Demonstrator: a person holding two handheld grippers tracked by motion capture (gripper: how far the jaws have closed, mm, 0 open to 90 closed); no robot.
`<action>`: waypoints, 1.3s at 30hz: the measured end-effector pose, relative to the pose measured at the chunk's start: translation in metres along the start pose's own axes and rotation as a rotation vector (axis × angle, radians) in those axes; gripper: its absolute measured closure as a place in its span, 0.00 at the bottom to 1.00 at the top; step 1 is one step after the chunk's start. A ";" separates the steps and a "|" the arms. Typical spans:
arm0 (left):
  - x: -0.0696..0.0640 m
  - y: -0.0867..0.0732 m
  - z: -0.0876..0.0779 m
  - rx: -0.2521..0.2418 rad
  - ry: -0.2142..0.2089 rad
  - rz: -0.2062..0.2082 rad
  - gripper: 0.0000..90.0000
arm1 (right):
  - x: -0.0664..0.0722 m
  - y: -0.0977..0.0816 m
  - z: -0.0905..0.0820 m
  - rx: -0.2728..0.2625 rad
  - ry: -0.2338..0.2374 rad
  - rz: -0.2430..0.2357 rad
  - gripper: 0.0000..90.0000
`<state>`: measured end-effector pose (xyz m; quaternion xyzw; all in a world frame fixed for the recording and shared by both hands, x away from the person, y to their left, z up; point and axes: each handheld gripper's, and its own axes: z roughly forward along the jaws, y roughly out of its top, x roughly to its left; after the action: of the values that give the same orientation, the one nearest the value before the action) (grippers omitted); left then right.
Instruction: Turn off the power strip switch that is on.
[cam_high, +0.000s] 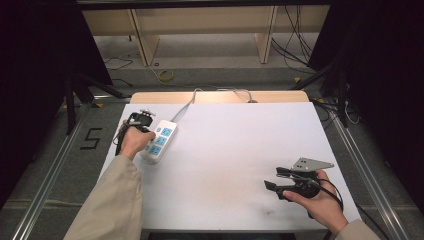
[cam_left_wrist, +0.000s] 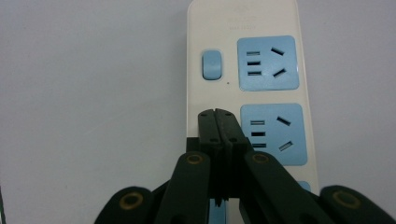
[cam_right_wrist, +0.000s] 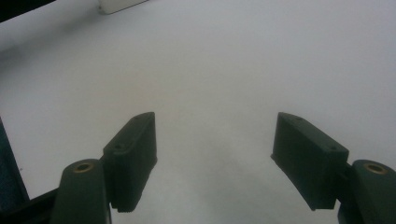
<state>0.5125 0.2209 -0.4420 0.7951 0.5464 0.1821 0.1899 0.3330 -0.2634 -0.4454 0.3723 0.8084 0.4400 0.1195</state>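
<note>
Here left gripper (cam_left_wrist: 215, 112) jaws pressed together, tips over the white power strip (cam_left_wrist: 243, 70), holding nothing; right gripper (cam_right_wrist: 215, 135) spread wide, empty above table (cam_high: 225, 150).

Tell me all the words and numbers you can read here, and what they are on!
"5": a black number marked on the grey floor left of the table.
Faint raised lettering at the top end of the white power strip, above its blue sockets: too pale and blurred to read.
No other words, labels or signs can be read.
</note>
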 end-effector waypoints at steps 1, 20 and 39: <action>0.000 0.000 0.000 -0.001 -0.001 -0.001 1.00 | 0.000 0.000 0.000 0.002 -0.001 0.000 0.34; 0.000 0.001 -0.014 -0.111 -0.020 -0.009 0.99 | 0.000 0.000 0.000 0.001 0.000 0.000 0.34; -0.007 0.001 -0.030 -0.194 -0.055 0.015 0.75 | -0.001 0.000 -0.003 -0.006 -0.004 0.001 0.34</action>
<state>0.4960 0.2174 -0.4165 0.7817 0.5148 0.2139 0.2797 0.3323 -0.2662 -0.4438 0.3732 0.8066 0.4418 0.1222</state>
